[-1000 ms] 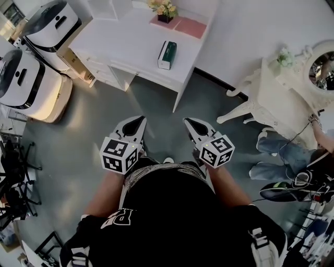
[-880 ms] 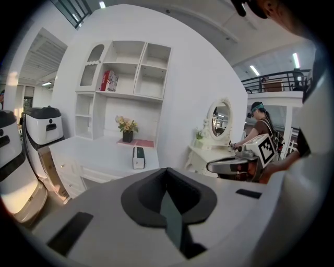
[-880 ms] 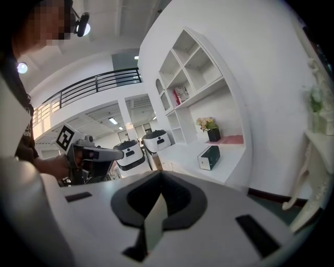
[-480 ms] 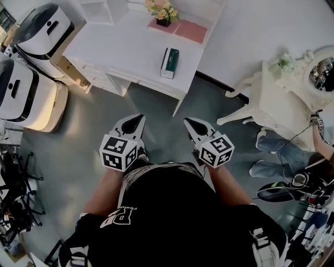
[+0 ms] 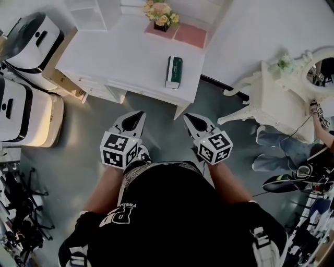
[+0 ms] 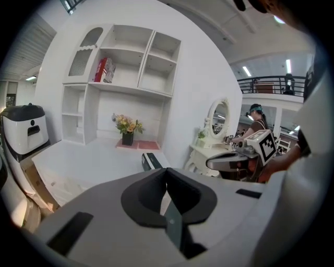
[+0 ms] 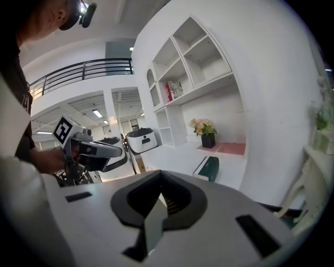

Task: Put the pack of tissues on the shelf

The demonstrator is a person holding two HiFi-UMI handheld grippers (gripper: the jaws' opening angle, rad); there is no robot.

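Note:
The pack of tissues (image 5: 174, 72), dark green with a white side, lies on the white desk (image 5: 120, 57) near its right front corner. It also shows in the left gripper view as the pack (image 6: 151, 160) and in the right gripper view as the pack (image 7: 207, 168). The white shelf unit (image 6: 130, 62) rises behind the desk, its cubbies (image 7: 193, 57) mostly bare. My left gripper (image 5: 138, 114) and right gripper (image 5: 188, 120) are held side by side at waist height, short of the desk's front edge. Both are shut with nothing in them.
A flower pot (image 5: 159, 15) and a pink mat (image 5: 190, 35) sit at the desk's back. Red books (image 6: 104, 70) stand in an upper cubby. White machines (image 5: 31, 39) stand at left. An ornate white dressing table (image 5: 282, 88) and a seated person's legs (image 5: 282, 151) are at right.
The desk and tissue pack have slid lower and nearer in the head view as the person steps toward them. Both grippers keep the same shut pose.

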